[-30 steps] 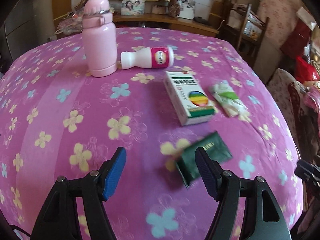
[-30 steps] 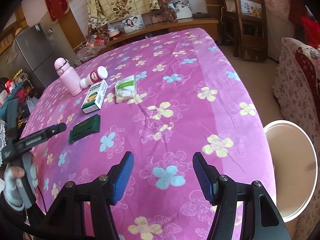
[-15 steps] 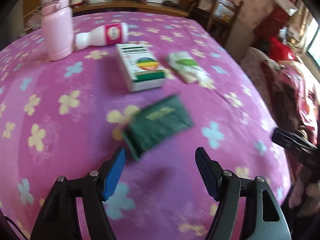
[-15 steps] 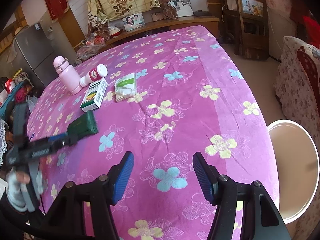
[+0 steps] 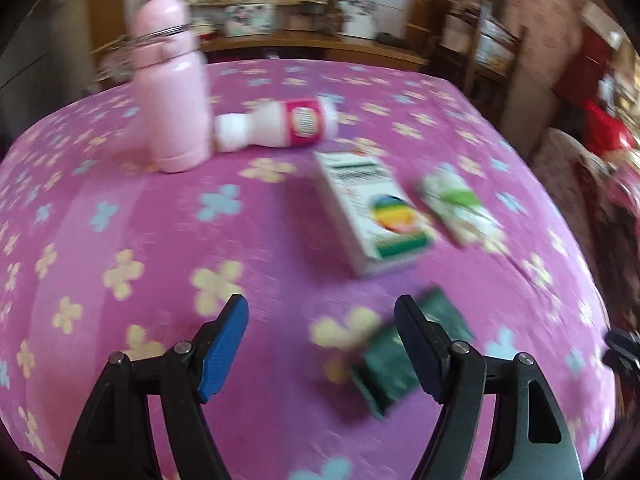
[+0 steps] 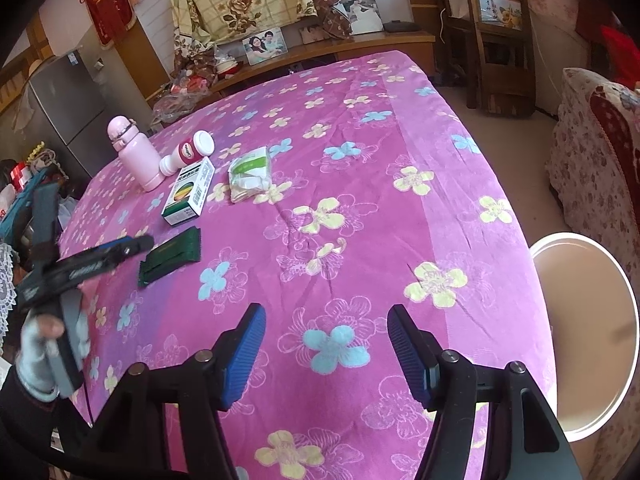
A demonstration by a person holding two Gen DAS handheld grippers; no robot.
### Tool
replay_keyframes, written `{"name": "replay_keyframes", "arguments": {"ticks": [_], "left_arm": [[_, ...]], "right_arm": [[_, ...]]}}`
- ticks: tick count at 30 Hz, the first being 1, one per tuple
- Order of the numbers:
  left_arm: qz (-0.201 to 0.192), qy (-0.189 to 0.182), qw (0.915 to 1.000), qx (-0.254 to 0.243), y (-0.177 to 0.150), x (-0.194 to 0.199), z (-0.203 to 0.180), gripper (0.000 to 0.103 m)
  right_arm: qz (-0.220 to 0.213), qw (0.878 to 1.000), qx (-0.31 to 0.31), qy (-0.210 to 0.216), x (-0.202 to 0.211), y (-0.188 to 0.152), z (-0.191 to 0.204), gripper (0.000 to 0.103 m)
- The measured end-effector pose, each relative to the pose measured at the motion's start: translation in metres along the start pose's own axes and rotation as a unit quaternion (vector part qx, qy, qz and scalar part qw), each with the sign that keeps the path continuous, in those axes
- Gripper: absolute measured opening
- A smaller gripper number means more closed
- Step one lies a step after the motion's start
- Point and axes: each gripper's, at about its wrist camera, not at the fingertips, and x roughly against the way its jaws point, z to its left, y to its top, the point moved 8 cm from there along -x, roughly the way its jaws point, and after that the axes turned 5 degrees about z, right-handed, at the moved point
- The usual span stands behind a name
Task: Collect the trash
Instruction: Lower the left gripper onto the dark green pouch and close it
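Observation:
A dark green packet [image 5: 400, 364] lies flat on the pink flowered tablecloth [image 6: 400, 140], partly behind the right finger of my left gripper [image 5: 320, 308]. Those jaws are opening and nothing is between them. In the right wrist view the left gripper [image 6: 136, 243] hovers just left of the green packet [image 6: 170, 256]. Beyond it lie a white-and-green box [image 5: 372, 212], a tissue pack [image 5: 456, 204] and a toppled white bottle with a pink label [image 5: 280, 126]. My right gripper [image 6: 326, 316] hangs open over bare cloth near the table's front.
A pink flask [image 5: 172, 96] stands upright beside the toppled bottle. A round white bin [image 6: 624, 280] sits on the floor off the table's right edge. A flowered armchair [image 6: 592, 152] and a wooden chair [image 6: 500, 40] stand to the right.
The left gripper swung right so the green packet lay ahead of its jaws, then swung back; the packet sits by its right finger again. The right gripper kept still.

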Motion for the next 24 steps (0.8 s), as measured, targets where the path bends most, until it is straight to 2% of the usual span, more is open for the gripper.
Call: {"name": "replay_keyframes", "arguments": {"ticks": [2,5,10,14,16,21,24], "left_arm": [[0.009,0.017,0.9998,0.009,0.000,-0.006,0.010,0.076],[0.032,0.014,0.9994,-0.003,-0.008,-0.015,0.005,0.076],[0.045,0.003,0.9972,-0.059,-0.035,-0.008,-0.025,0.076],[0.053,-0.041,0.9934,-0.092,-0.056,0.006,-0.052,0.076],[0.050,-0.047,0.9933,-0.093,-0.057,0.010,-0.056,0.076],[0.045,-0.090,0.9930,-0.061,-0.057,0.025,-0.060,0.076],[0.042,-0.098,0.9929,-0.054,-0.053,0.029,-0.062,0.076]], "right_arm": [[0.001,1.000,0.001,-0.002,0.000,-0.001,-0.001,0.067],[0.002,1.000,-0.003,-0.001,-0.001,-0.001,-0.003,0.067],[0.002,1.000,-0.004,0.002,-0.003,0.000,-0.002,0.067],[0.002,1.000,-0.006,0.005,-0.003,0.000,-0.002,0.067],[0.002,1.000,-0.006,0.004,-0.003,-0.001,-0.002,0.067],[0.001,1.000,-0.006,0.005,0.000,-0.002,-0.003,0.067],[0.002,1.000,-0.006,0.003,0.001,-0.003,-0.005,0.067]]}}
